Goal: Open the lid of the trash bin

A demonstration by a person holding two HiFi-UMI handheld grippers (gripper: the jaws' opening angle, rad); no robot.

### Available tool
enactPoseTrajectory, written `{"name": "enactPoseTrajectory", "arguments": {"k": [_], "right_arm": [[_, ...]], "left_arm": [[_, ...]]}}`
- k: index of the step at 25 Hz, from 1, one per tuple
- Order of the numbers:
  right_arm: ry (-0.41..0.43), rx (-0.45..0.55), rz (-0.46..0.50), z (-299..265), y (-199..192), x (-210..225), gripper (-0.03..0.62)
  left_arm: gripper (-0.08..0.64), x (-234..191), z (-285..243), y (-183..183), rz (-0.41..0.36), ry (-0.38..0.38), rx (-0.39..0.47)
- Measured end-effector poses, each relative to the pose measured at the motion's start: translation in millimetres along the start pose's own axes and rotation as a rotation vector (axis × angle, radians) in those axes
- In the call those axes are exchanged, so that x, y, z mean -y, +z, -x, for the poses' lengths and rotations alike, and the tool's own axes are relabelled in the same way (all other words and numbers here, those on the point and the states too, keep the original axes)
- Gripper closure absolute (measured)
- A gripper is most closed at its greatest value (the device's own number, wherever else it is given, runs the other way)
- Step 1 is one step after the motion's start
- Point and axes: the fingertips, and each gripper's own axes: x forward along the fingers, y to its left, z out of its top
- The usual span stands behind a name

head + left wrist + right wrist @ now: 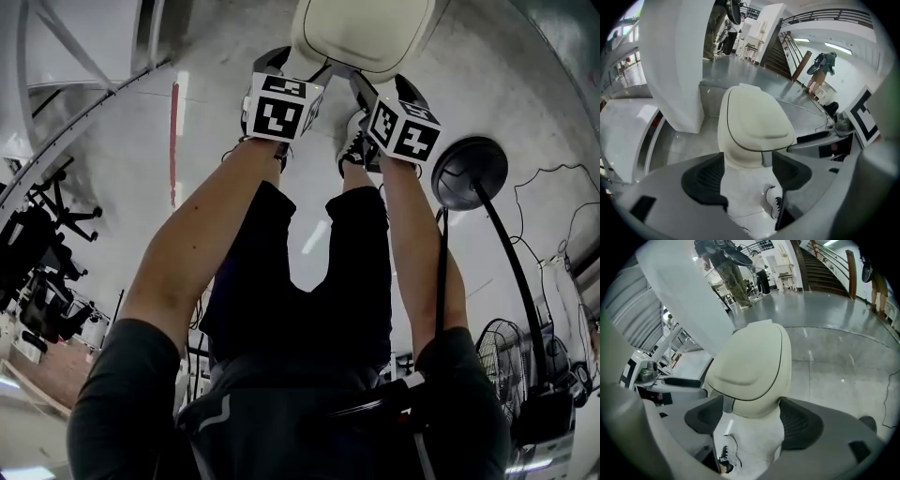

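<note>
A cream trash bin (361, 33) with a rounded lid stands on the grey floor just ahead of the person's feet, its lid down. Both grippers point steeply down at its front. My left gripper (314, 73) is at the bin's near left edge and my right gripper (361, 91) at its near right. In the left gripper view the bin (754, 126) shows between the open black pads (705, 180), which do not press on it. In the right gripper view the bin's lid (752, 357) sits above the gap of my open right gripper (752, 420), with nothing gripped.
A black stand with a round base (469, 172) is right of the bin, its pole running toward the person. A wire fan (506, 352) sits at lower right. A wide white pillar (675, 61) rises behind the bin. The person's shoe (354, 141) is near the bin.
</note>
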Motion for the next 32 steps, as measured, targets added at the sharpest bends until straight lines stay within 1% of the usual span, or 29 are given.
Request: {"name": "enactPoseTrajectory", "arguments": {"k": [3,6,11,15,17,20,21,22,24,26,28,32], "right_arm": [[-0.001,0.002,-0.009,-3.0,-0.8,1.7,0.227],[-0.001,-0.005,-0.001,-6.4,-2.7,1.1,0.223],[-0.023,0.013,0.031,-8.6,-5.2,1.4,0.215],[-0.034,0.019,0.052,-10.7,-5.5,1.4,0.206],[-0.022,0.021,0.032,-13.1,-6.4,1.2,0.199],[0.016,0.009,-0.062,-15.7,-9.7,4.8,0.176],[0.015,0.007,-0.063,-14.3,-9.3,6.4,0.173],[0.007,0.006,-0.043,-12.0,-7.7,7.4,0.173],[-0.013,-0.001,0.003,-5.9,-2.8,7.5,0.175],[-0.013,-0.003,0.021,5.1,4.7,2.7,0.175],[-0.002,0.006,0.026,21.9,15.6,-6.7,0.175],[0.024,0.024,0.026,67.2,32.8,-29.7,0.176]], "left_arm": [[0.247,-0.4,-4.3,1.5,-0.006,0.004,-0.006],[0.247,-2.8,-8.3,-1.8,-0.025,0.017,-0.036],[0.221,-4.8,-11.7,-4.1,-0.082,0.071,-0.08],[0.212,-5.5,-13.7,-5.3,-0.086,0.069,-0.077],[0.21,-7.0,-14.0,-4.7,-0.091,0.065,-0.062],[0.21,-7.0,-13.1,-3.3,-0.099,0.069,-0.045],[0.21,-6.7,-12.0,-3.6,-0.09,0.069,-0.045],[0.21,-6.6,-10.1,-4.2,-0.076,0.068,-0.052],[0.212,-7.5,-2.6,-5.8,-0.064,0.067,-0.083],[0.212,-8.3,10.8,-4.5,-0.085,0.067,-0.098],[0.212,-6.5,27.2,1.4,-0.102,0.064,-0.084],[0.212,4.2,67.8,15.7,-0.084,0.063,-0.049]]}}
